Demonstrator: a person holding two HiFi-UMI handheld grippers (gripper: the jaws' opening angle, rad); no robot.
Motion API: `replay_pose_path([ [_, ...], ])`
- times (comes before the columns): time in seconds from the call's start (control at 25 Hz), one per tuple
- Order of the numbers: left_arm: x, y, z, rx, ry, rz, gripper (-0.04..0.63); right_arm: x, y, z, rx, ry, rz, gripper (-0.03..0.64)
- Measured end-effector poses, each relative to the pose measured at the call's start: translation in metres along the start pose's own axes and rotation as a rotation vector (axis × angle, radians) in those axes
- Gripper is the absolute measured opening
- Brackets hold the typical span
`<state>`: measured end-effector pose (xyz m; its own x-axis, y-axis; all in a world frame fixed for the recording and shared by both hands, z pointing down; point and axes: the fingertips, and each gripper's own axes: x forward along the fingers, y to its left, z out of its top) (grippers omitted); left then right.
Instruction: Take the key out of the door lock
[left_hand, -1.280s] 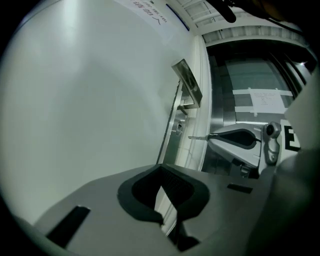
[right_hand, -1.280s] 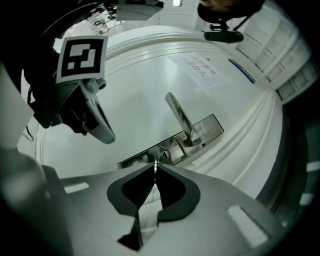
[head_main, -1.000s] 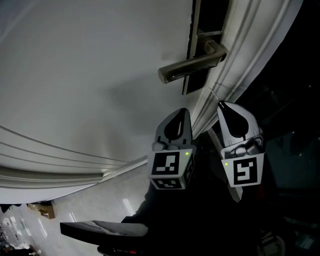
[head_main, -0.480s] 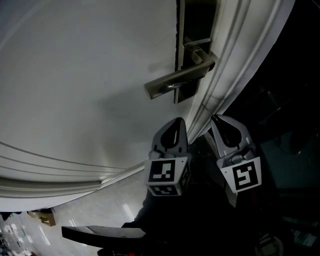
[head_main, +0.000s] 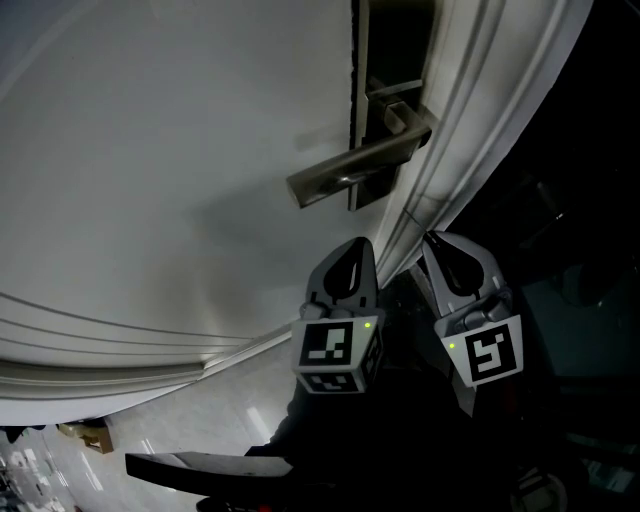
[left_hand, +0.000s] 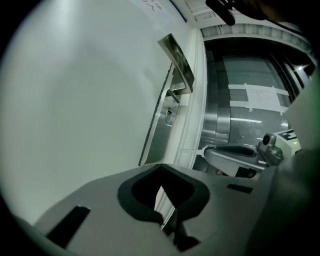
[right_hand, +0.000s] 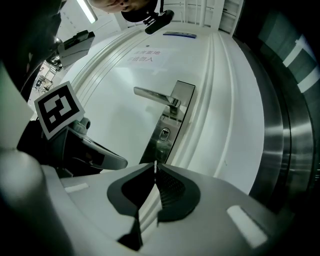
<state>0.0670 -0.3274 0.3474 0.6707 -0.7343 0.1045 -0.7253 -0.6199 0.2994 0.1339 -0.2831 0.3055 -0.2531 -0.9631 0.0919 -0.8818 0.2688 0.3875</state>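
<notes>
Head view: white door (head_main: 150, 150) filled the left, with a lever handle (head_main: 345, 178) on a dark lock plate (head_main: 392, 40) near its edge. Left claw (head_main: 357, 244) and right claw (head_main: 431, 238) sat side by side below the handle, tips toward the door frame (head_main: 440, 150). The key was too fine to make out here

Left gripper view: left claw's jaws met at the tips, nothing between them. Beyond them the keyhole (left_hand: 169, 116) sat under the handle with nothing in it. The right claw showed at the right, a thin key (left_hand: 192, 148) sticking out of its tip, clear of the lock

Right gripper view: right claw's jaws were clamped on the key, only a thin bright edge showing at the tips. The keyhole stood bare on the plate, apart from the key. A paper notice (right_hand: 147, 56) was stuck on the door above the handle
</notes>
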Motion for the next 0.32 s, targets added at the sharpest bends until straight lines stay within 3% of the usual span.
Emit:
replay_pose_path([
  [0.32,0.0011,0.0026,-0.0012,-0.002,0.005,-0.001,0.000,0.0038,0.0009,0.0011,-0.012,-0.001,0.001,0.012],
])
